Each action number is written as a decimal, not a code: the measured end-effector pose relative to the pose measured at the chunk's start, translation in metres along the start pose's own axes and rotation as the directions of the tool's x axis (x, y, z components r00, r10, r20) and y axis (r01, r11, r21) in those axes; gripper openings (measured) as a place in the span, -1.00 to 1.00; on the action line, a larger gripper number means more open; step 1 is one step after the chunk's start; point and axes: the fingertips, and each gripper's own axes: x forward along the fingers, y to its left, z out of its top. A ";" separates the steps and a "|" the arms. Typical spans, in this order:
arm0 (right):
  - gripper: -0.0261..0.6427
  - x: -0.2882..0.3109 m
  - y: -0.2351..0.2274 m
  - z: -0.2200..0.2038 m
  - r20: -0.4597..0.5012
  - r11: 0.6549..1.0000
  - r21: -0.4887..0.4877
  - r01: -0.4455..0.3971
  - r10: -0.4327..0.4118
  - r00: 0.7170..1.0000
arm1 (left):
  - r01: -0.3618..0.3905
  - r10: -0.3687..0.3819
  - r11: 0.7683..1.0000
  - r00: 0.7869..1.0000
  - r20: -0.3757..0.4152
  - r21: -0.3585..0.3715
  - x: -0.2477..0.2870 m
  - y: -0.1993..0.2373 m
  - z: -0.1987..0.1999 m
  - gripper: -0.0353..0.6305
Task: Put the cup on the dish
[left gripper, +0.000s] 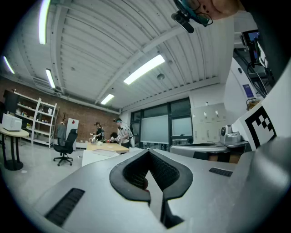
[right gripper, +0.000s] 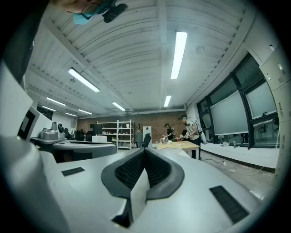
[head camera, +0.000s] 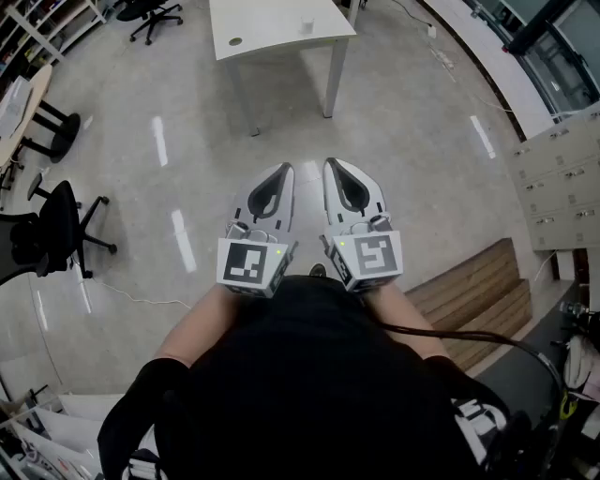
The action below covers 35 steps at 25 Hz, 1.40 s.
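Both grippers are held level and side by side close to my body, above bare floor. My left gripper (head camera: 282,172) (left gripper: 148,154) has its jaws together with nothing between them. My right gripper (head camera: 332,167) (right gripper: 144,151) is likewise shut and empty. A small white object (head camera: 307,25) that may be the cup stands on the white table (head camera: 281,37) ahead, well beyond both grippers. A dark round spot (head camera: 234,41) lies near that table's left edge. I cannot make out a dish.
Black office chairs (head camera: 52,230) (head camera: 155,11) and a round table (head camera: 23,108) stand to the left. A wooden bench (head camera: 478,286) and grey drawer cabinets (head camera: 562,178) are to the right. People (left gripper: 120,133) (right gripper: 191,129) work at a far table; shelves (left gripper: 36,123) line the brick wall.
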 end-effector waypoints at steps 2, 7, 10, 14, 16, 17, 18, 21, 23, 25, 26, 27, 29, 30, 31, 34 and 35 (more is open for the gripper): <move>-0.89 -0.003 -0.002 0.003 0.017 1.000 0.000 0.002 -0.002 1.000 | 0.005 -0.005 1.000 1.000 -0.002 0.002 0.001 -0.005 0.000 -0.90; -0.89 -0.011 -0.009 0.004 0.035 1.000 -0.008 -0.004 0.005 0.999 | 0.006 -0.006 1.000 1.000 -0.006 0.002 0.003 -0.015 -0.001 -0.90; -0.89 -0.014 -0.016 0.004 0.035 1.000 -0.001 0.001 -0.001 0.999 | 0.006 -0.005 1.000 1.000 -0.005 0.006 0.006 -0.022 -0.001 -0.90; -0.89 -0.020 -0.023 0.001 0.072 0.998 0.030 -0.048 0.046 0.996 | -0.008 0.008 1.000 1.000 -0.002 0.011 0.009 -0.031 -0.001 -0.90; -0.89 -0.022 -0.028 0.001 0.082 0.997 0.042 -0.057 0.053 0.995 | -0.027 0.027 1.000 1.000 -0.003 0.012 0.011 -0.032 -0.002 -0.90; -0.89 -0.023 -0.031 0.001 0.086 0.997 0.049 -0.058 0.054 0.995 | -0.036 0.036 0.999 0.999 -0.006 0.011 0.011 -0.033 -0.002 -0.90; -0.89 -0.025 -0.033 0.000 0.089 0.997 0.053 -0.060 0.055 0.995 | -0.040 0.040 0.999 0.999 -0.007 0.011 0.012 -0.036 -0.003 -0.90; -0.89 -0.032 -0.039 -0.003 0.091 0.996 0.060 -0.063 0.057 0.994 | -0.029 0.029 0.999 1.000 -0.003 0.017 0.012 -0.048 -0.007 -0.90; -0.89 -0.033 -0.042 -0.004 0.091 0.996 0.062 -0.065 0.060 0.994 | -0.023 0.023 0.999 1.000 -0.010 0.024 0.013 -0.053 -0.010 -0.90; -0.89 -0.033 -0.044 -0.005 0.088 0.996 0.055 -0.066 0.061 0.994 | -0.022 0.023 0.999 1.000 -0.018 0.029 0.016 -0.056 -0.012 -0.90; -0.89 -0.033 -0.044 -0.006 0.086 0.996 0.052 -0.066 0.061 0.994 | -0.023 0.024 0.999 0.999 -0.022 0.029 0.017 -0.055 -0.014 -0.90; -0.89 -0.031 -0.045 -0.008 0.084 0.997 0.052 -0.065 0.061 0.995 | -0.024 0.025 0.999 0.999 -0.025 0.026 0.019 -0.054 -0.015 -0.90; -0.89 -0.028 -0.046 -0.012 0.081 0.997 0.053 -0.060 0.056 0.995 | -0.022 0.023 0.999 0.999 -0.030 0.023 0.022 -0.051 -0.019 -0.90; -0.89 -0.027 -0.048 -0.013 0.080 0.997 0.051 -0.056 0.052 0.995 | -0.019 0.020 1.000 0.999 -0.032 0.021 0.025 -0.050 -0.020 -0.90; -0.89 -0.027 -0.051 -0.013 0.079 0.997 0.049 -0.052 0.048 0.996 | -0.016 0.016 1.000 0.999 -0.032 0.018 0.029 -0.051 -0.021 -0.90; -0.89 -0.027 -0.059 -0.013 0.063 0.998 0.052 -0.040 0.037 0.997 | -0.010 0.010 1.000 0.999 -0.033 0.005 0.039 -0.052 -0.021 -0.89; -0.89 -0.024 -0.060 -0.013 0.054 0.998 0.055 -0.037 0.035 0.998 | -0.008 0.008 1.000 0.999 -0.034 0.002 0.042 -0.052 -0.021 -0.90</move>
